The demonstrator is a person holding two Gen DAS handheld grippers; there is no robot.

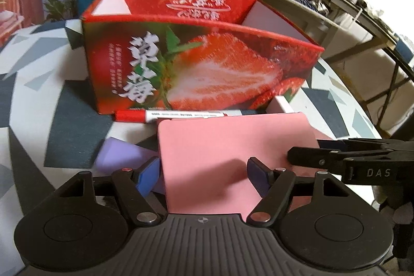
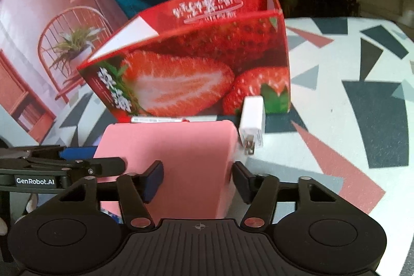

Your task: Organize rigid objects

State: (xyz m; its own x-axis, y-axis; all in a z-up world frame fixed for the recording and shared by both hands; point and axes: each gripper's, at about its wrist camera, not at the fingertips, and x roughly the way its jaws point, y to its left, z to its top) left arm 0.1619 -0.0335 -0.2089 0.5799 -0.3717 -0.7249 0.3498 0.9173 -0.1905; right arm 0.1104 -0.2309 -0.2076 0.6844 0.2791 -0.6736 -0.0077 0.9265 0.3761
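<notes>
A: The right gripper point(image 2: 198, 181) brackets the pink pad point(image 2: 168, 167), its right finger at the edge, its left a touch off; I can't tell if it pinches. The left gripper point(image 1: 203, 176) stands spread over that pad's left edge.

B: Then square the squeeze before lifting toward the box point(image 2: 207, 64).

A: Count: one pad, one marker point(image 1: 170, 115), one charger point(image 2: 252, 120), one purple block point(image 1: 121, 154), one box.
</notes>
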